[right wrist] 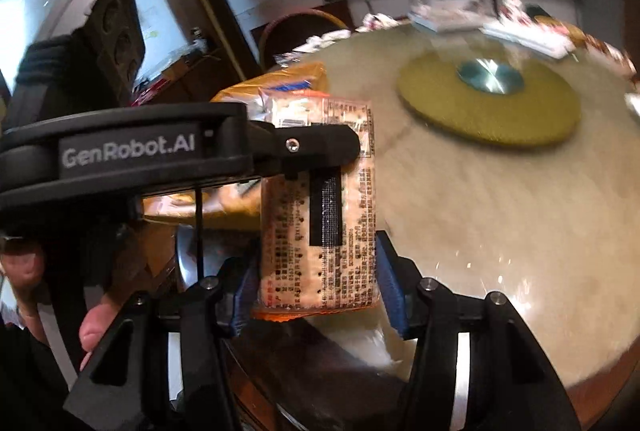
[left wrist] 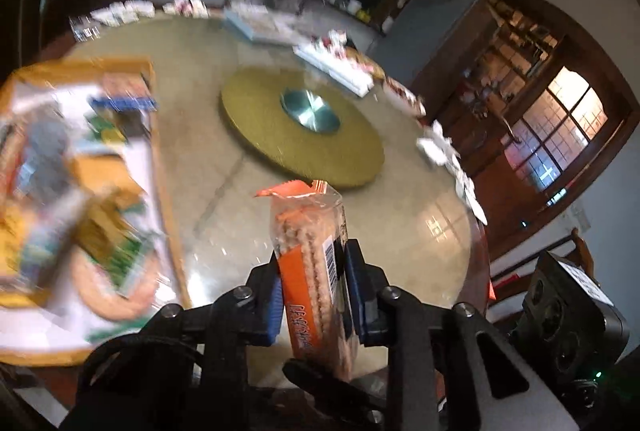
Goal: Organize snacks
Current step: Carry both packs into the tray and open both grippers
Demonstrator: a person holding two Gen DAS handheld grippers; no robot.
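Observation:
One clear pack of crackers (left wrist: pixel 316 231) with orange print is gripped by both grippers above the round table. My left gripper (left wrist: pixel 314 271) is shut on its thin sides, blue pads pressing front and back, with the pack standing edge-on. In the right wrist view the same cracker pack (right wrist: pixel 354 191) shows its printed back. My right gripper (right wrist: pixel 318 277) is shut across its width. The left gripper's upper finger (right wrist: pixel 320 147) reaches in from the left and lies across the pack's face. An orange-rimmed tray (left wrist: pixel 164 183) of blurred snack packs lies to the left.
A yellow-green turntable (left wrist: pixel 260 119) with a metal hub sits mid-table on the glass top (left wrist: pixel 400 231). Small white packets and flat boxes (left wrist: pixel 336 67) line the far rim. The right gripper's camera body (left wrist: pixel 568 303) is close on the right. A person's fingers (right wrist: pixel 96 327) hold the left gripper's handle.

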